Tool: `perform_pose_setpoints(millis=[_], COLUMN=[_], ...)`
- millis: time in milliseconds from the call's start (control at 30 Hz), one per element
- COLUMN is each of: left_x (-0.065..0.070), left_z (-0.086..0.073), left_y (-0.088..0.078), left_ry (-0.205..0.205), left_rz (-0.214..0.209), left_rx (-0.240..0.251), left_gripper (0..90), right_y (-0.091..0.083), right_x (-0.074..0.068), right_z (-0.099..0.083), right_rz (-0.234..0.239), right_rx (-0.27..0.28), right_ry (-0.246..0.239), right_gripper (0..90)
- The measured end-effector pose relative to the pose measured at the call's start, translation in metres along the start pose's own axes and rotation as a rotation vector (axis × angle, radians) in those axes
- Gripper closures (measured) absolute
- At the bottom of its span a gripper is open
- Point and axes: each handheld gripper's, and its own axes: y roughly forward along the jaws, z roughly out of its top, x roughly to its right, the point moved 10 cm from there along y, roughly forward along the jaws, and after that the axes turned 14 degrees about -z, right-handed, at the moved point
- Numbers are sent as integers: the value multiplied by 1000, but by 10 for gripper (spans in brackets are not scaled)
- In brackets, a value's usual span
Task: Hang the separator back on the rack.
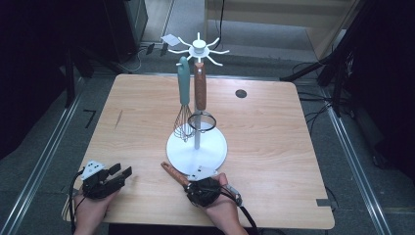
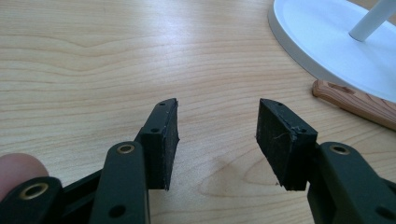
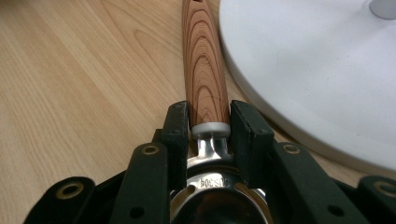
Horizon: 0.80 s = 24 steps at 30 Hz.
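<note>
Wood-handled utensil (image 3: 204,65): lies flat on the table (image 1: 274,127) at the near edge, just beside the white rack base (image 1: 215,152). Judged rigid and light; polished steel neck likely slippery, so grip at the wood-metal collar. Rack (image 1: 197,49) hangs a teal whisk (image 1: 183,98) and a wood-handled strainer (image 1: 200,105). Right gripper (image 3: 209,126): jaws flank the collar; actual clamping cannot be told. Left gripper (image 2: 217,140): jaws apart, empty, near left.
</note>
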Motion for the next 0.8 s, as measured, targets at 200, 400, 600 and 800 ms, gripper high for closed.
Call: perform_pose_setpoints(millis=[200,400,600,800], left_x=[6,23,47,57], left_z=[-2,-3,-6,-6], left_y=[4,14,29,44], left_ry=[4,16,25,40], left_rz=[-19,-48,-103,-109], left_rx=[-12,-34,-64,-96], left_gripper=[492,535,614,683], right_y=[-7,-16,-24,-48], right_x=[4,7,3,30], right_z=[-8,-19,-19,-22], right_rz=[31,53,77,2], right_rx=[16,39,75,122], right_ry=[-51,-134,-145,-33], right_gripper=[703,704,598,719])
